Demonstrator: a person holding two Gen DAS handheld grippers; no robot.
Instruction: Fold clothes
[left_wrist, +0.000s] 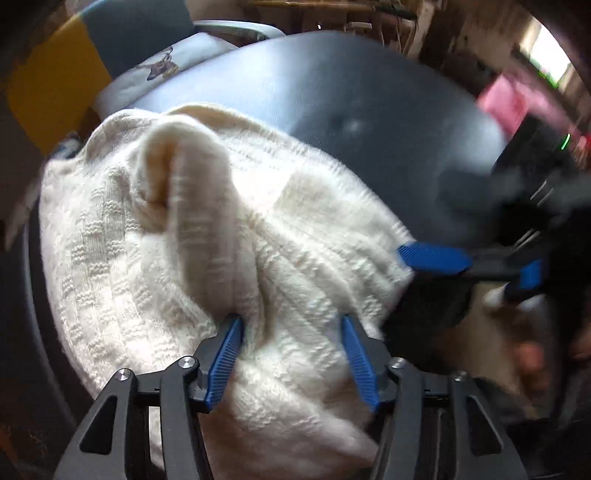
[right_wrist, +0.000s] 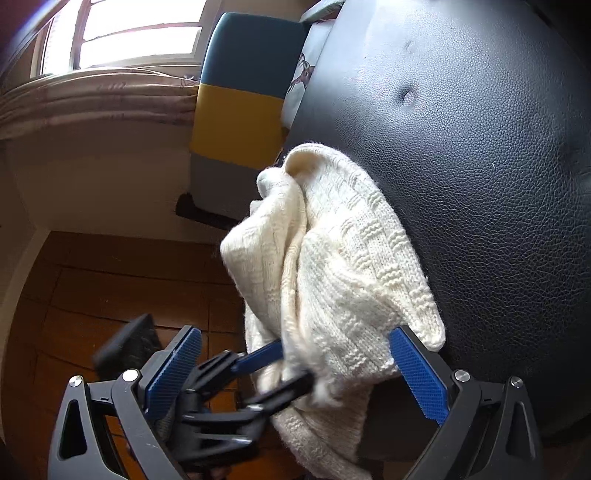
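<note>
left wrist: both hand-held grippers wide; cream sweater (left_wrist: 192, 258) bunched, no clear axis.

You had a black leather seat (right_wrist: 480, 177) with button dimples as the carrying surface, its pebbled skin bare over the far part. A cream knitted sweater (left_wrist: 155, 266) lay bunched on the near part, one rolled fold standing up from it and its lower end spilling over the seat's edge. At the seat's far edge rested a pale cushion (left_wrist: 162, 70) with a printed animal.
</note>
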